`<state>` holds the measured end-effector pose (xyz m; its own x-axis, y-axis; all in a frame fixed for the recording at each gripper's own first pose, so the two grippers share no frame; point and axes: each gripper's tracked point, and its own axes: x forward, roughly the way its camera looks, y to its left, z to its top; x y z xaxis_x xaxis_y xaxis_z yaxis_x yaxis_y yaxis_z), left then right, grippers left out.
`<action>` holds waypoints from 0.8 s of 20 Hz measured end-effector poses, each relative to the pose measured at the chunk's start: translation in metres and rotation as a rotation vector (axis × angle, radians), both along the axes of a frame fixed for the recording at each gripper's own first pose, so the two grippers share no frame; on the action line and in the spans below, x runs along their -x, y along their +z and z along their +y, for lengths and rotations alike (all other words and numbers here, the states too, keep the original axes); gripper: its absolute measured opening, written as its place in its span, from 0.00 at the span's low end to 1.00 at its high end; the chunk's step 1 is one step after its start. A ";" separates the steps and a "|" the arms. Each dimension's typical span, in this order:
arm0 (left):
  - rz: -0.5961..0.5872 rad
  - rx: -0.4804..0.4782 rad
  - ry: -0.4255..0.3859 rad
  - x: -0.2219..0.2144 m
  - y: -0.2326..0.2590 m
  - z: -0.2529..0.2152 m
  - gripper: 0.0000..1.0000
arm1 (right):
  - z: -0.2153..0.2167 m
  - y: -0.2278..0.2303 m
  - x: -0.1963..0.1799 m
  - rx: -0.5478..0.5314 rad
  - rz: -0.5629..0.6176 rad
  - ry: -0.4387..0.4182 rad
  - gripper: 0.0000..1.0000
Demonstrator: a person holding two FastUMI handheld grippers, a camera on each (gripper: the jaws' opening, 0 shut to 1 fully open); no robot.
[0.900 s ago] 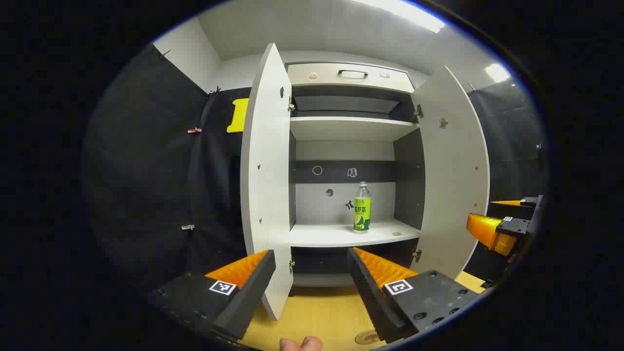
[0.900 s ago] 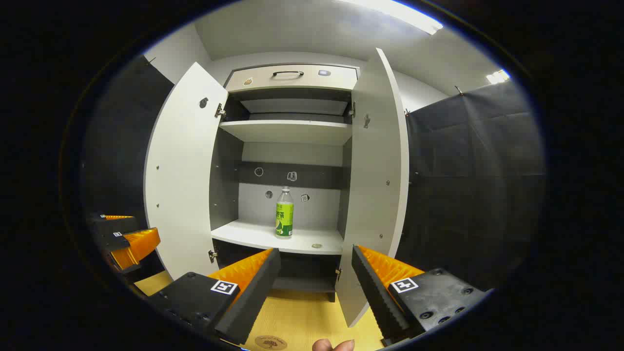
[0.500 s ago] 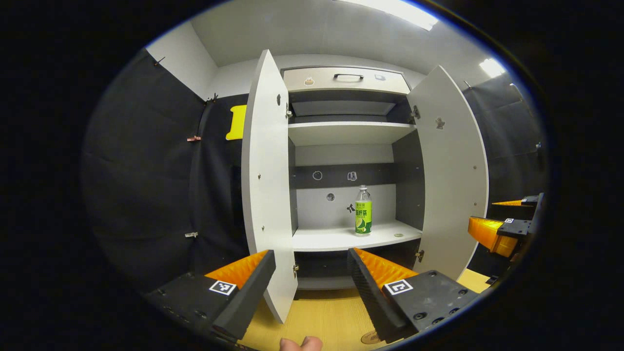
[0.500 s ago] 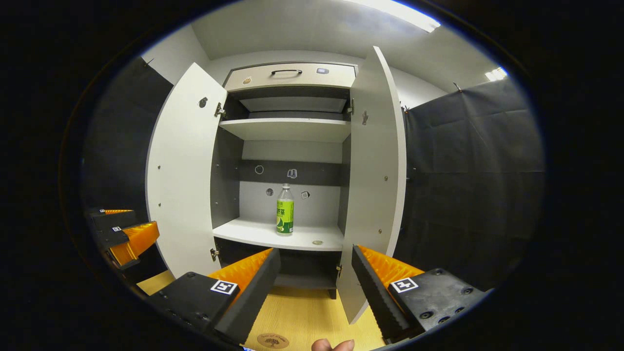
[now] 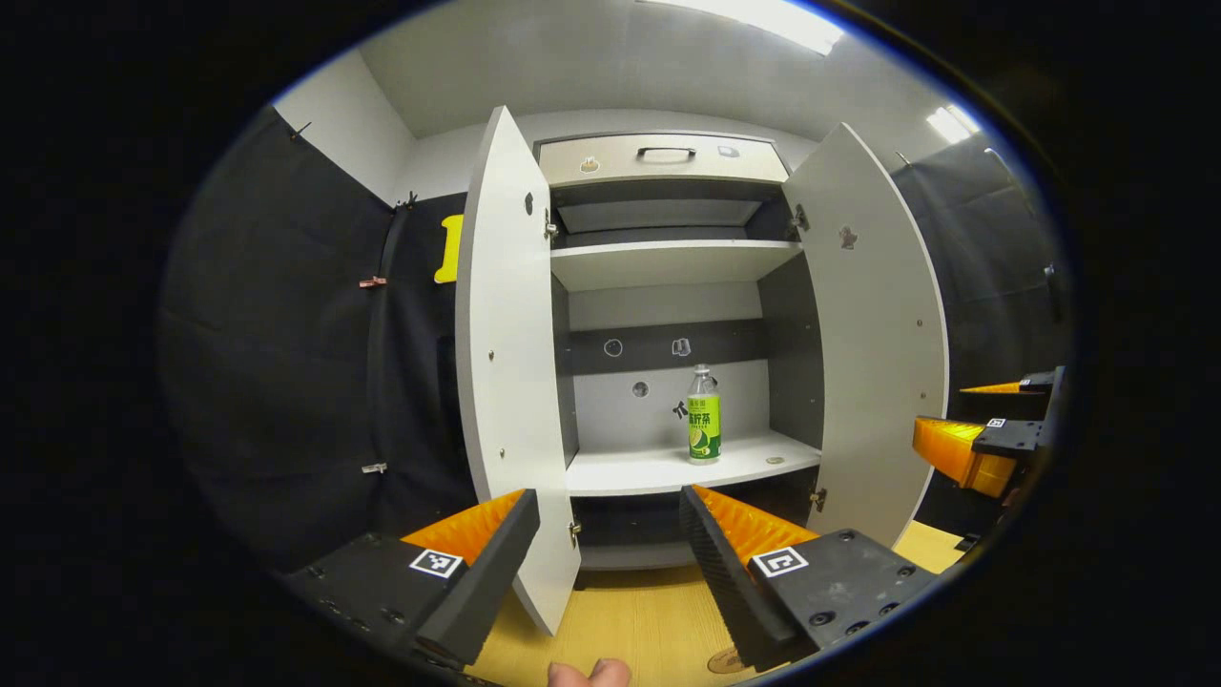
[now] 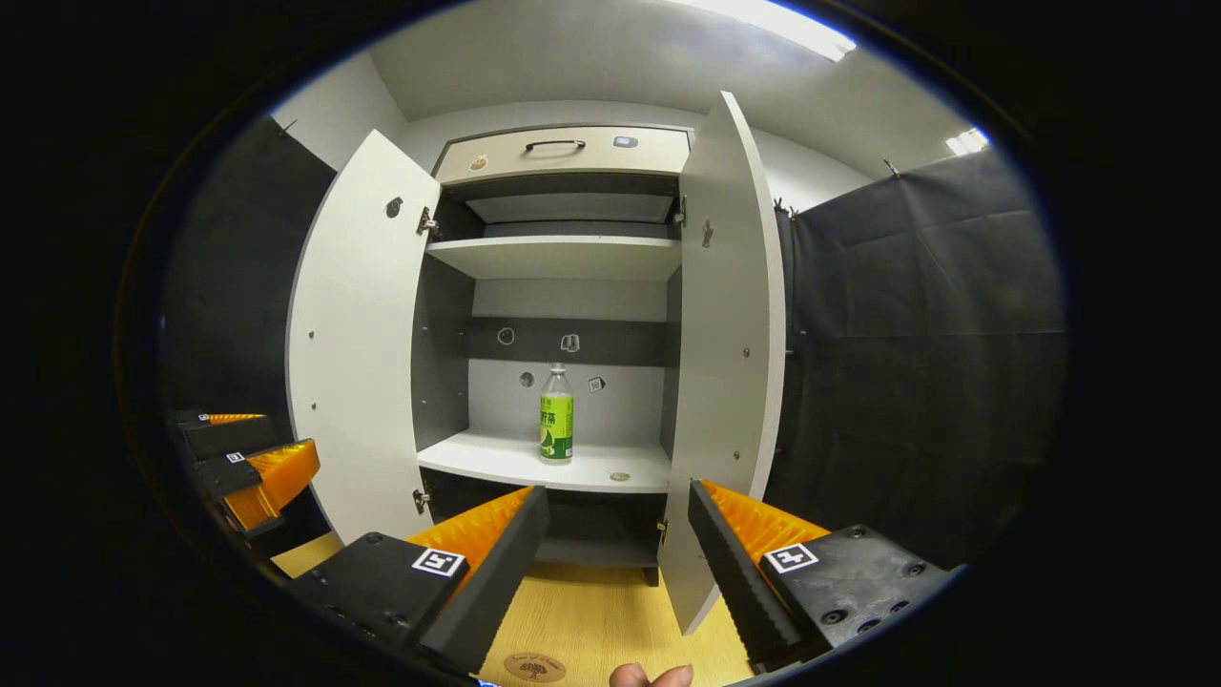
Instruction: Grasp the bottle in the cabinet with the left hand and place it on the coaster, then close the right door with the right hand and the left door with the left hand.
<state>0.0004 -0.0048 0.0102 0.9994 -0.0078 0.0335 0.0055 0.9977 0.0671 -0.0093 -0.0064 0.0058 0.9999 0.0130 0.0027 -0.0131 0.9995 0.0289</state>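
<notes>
A clear bottle with a green label stands upright on the cabinet's lower shelf. Both white doors hang open: the left door and the right door. A round wooden coaster lies on the yellow wooden table in front. My left gripper is open and empty, well short of the shelf. My right gripper is open and empty too, near the right door's edge. Each gripper appears at the side of the other's view.
The cabinet has an upper shelf and a top drawer with a dark handle. A small round object lies on the lower shelf right of the bottle. Black cloth walls flank the cabinet. A fingertip pokes in at the bottom.
Both views have shifted slightly; the cabinet sits a little lower and left in the left gripper view. The bottle, doors and both grippers' jaws stay as they were.
</notes>
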 end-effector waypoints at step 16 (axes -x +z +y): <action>-0.006 0.031 -0.077 -0.071 0.021 -0.058 0.94 | -0.043 0.005 0.012 0.015 0.006 0.006 0.98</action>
